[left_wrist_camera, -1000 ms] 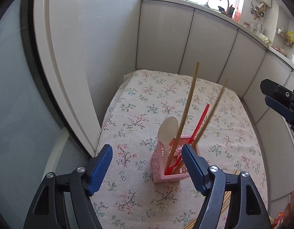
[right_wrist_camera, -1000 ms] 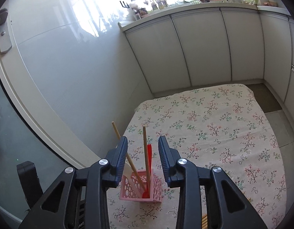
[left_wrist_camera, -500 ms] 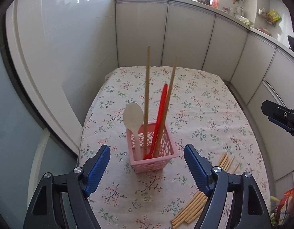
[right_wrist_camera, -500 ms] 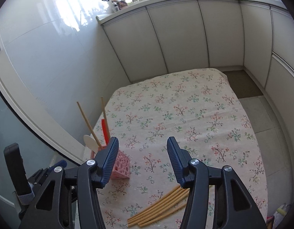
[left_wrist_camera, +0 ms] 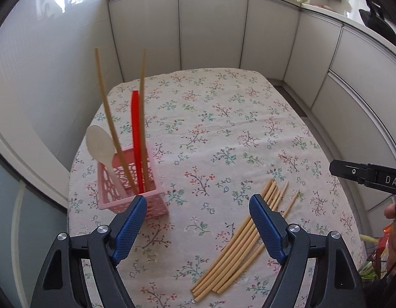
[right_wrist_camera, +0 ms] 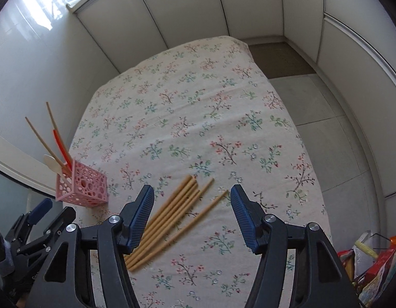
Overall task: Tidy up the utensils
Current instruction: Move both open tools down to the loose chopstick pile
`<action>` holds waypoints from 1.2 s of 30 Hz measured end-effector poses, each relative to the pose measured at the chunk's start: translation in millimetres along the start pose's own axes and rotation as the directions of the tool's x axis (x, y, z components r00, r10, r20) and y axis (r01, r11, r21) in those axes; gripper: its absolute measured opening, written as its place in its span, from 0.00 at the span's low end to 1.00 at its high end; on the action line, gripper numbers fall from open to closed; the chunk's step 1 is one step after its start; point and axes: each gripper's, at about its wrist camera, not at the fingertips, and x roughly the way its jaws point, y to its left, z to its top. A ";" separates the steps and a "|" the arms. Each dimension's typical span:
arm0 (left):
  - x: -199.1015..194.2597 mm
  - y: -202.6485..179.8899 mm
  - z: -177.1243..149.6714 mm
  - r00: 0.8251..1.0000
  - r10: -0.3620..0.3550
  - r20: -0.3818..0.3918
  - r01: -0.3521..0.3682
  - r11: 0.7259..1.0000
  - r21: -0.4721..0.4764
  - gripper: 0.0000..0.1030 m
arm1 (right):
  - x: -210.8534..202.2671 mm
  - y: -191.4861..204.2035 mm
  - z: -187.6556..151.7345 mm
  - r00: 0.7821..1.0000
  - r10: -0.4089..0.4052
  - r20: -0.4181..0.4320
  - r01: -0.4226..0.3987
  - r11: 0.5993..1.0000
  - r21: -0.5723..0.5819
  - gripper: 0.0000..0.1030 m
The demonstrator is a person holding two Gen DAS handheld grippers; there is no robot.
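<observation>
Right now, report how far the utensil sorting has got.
Done: the pink basket already holds two chopsticks, a red utensil and a white spoon. In hand: nothing. The right gripper, whose jaws have just been opening, hangs empty above the loose chopsticks; the left gripper is open and empty too. Left: that whole bundle on the floral tablecloth.

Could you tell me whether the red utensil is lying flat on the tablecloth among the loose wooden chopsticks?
No, the red utensil stands upright in the pink basket, apart from the loose chopsticks on the tablecloth.
</observation>
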 end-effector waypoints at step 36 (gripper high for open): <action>153.3 -72.8 5.0 0.923 -0.232 -0.307 0.236 0.971 -0.027 0.15 | 39.7 -63.3 2.9 0.981 -0.083 -0.178 0.099 0.992 0.082 0.71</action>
